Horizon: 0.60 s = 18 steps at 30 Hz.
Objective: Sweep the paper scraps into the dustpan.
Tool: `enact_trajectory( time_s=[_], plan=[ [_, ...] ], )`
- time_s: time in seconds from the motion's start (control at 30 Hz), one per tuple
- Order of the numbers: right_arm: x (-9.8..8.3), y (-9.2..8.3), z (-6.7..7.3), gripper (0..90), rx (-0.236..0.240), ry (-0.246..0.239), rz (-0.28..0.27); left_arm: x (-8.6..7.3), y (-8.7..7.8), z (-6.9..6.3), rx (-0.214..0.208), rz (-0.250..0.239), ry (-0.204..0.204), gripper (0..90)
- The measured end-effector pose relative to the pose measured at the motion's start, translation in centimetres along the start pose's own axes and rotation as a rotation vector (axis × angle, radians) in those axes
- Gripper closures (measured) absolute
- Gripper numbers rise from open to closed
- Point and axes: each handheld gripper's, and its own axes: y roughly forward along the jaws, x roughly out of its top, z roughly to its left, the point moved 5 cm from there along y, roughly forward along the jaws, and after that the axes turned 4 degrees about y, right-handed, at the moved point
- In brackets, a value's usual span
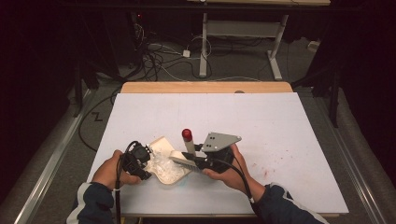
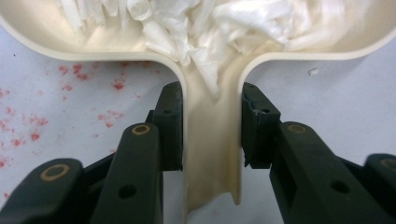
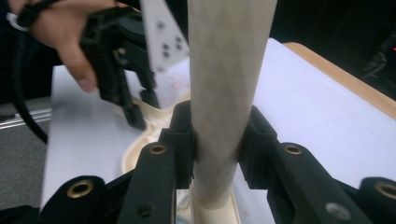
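Table open across far half and right side. Near-left crowded: dustpan with white scraps, brush upright just beside, both hands close.

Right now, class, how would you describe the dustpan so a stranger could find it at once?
Look at the white table, near its front edge between the two hands. The cream dustpan lies there, its handle clamped by the left gripper. Unlike the red-tipped brush beside it, it holds crumpled white scraps.

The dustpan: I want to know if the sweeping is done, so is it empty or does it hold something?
Not empty. The dustpan holds a heap of crumpled white scraps, seen in the left gripper view and the high view. The left gripper clamps its handle.
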Motion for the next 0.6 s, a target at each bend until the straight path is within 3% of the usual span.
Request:
enact_trajectory(
  time_s=[0.1, 0.23, 0.33, 0.5, 0.6],
  plan=[
    [0.7, 0.9, 0.7, 71.4, 0.004, -0.02, -0.002, -0.1, 0.0, 0.1, -0.001, -0.003, 0.005, 63.3],
    [0.9, 1.3, 0.5, 71.4, -0.031, -0.046, 0.007, -0.2, -0.1, 0.1, -0.003, -0.005, 0.003, 63.3],
    [1.1, 0.7, -0.4, 71.4, -0.047, -0.025, -0.014, -0.2, -0.1, 0.1, -0.005, -0.007, 0.0, 63.3],
    [1.6, -0.9, -2.0, 71.3, -0.077, 0.03, -0.096, -0.2, -0.1, 0.1, -0.004, -0.004, 0.0, 63.3],
    [1.7, -1.3, -2.9, 71.4, -0.108, 0.041, -0.108, -0.2, -0.1, 0.0, -0.003, -0.001, 0.0, 63.3]
  ],
)
